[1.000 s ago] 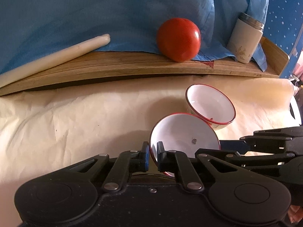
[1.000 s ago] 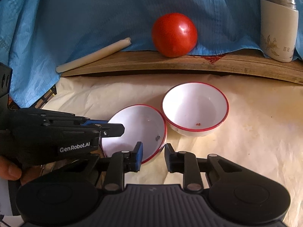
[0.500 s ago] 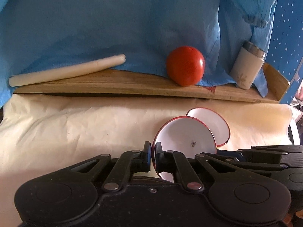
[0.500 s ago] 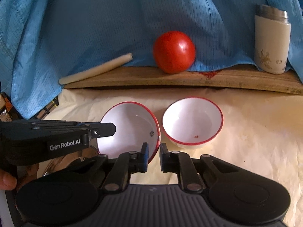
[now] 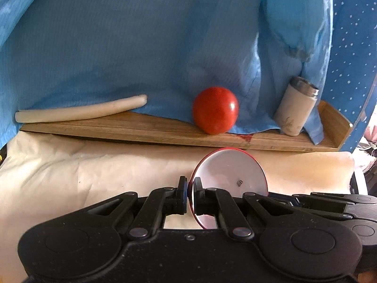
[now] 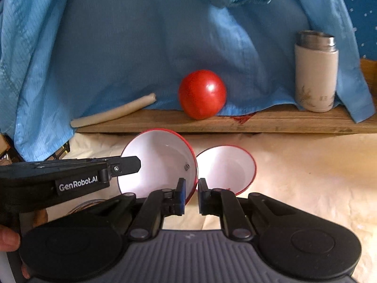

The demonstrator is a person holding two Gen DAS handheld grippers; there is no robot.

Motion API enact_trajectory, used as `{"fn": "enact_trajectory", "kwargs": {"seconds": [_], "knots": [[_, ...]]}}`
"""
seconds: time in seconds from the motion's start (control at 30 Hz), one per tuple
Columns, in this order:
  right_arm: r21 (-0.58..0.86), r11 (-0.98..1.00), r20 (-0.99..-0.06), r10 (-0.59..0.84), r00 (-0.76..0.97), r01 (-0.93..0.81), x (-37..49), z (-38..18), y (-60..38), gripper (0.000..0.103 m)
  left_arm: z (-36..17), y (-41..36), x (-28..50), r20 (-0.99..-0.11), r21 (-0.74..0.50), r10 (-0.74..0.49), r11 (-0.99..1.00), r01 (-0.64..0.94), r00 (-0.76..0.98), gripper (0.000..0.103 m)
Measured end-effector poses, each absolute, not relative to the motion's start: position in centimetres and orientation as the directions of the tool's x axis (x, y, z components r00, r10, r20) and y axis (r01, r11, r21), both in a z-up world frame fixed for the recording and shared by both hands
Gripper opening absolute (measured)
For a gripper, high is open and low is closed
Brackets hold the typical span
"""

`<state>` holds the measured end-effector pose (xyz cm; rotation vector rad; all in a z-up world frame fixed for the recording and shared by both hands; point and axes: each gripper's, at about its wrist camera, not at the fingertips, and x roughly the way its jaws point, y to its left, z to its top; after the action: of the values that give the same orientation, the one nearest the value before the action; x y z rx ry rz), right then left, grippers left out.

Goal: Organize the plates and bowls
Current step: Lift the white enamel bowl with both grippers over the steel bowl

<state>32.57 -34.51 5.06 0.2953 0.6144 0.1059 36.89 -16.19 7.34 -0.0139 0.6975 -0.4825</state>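
Two white bowls with red rims over a desk [image 6: 306, 176] covered in cream paper. Left gripper [image 5: 190, 189] with jaws clamped on the near rim of the tilted bowl [image 5: 232, 176], lifted clear of the paper, its inside turned toward the camera. In the right wrist view, right gripper [image 6: 191, 189] with jaws closed narrow on the right-hand rim of that same tilted bowl [image 6: 160, 162] — gripped from both sides. Second bowl [image 6: 226, 167] just beside it to the right, rims nearly touching; whether resting on the paper or not, hard to tell. Behind, on a wooden tray [image 6: 282, 122] draped with blue cloth [image 6: 141, 47]: a tomato [image 6: 202, 94], a pale stick [image 6: 113, 113] and an upright white flask [image 6: 315, 70] — all well apart from the bowls.
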Motion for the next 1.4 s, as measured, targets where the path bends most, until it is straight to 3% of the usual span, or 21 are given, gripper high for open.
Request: {"fn": "enact_trajectory", "kwargs": {"seconds": [0.67,1.4], "knots": [[0.310,0.949,-0.535,0.123,0.836,0.058,21.7,5.7,-38.7,0.011,8.9,-18.9,27.4,-0.600,-0.226,-0.559,0.804,0.549,0.572,0.005],[0.306,0.951,-0.644,0.174,0.745,0.042,17.8,2.3,-38.9,0.013,5.3,-19.8,23.9,-0.735,-0.196,-0.506,0.795,0.573,0.451,0.005]]}}
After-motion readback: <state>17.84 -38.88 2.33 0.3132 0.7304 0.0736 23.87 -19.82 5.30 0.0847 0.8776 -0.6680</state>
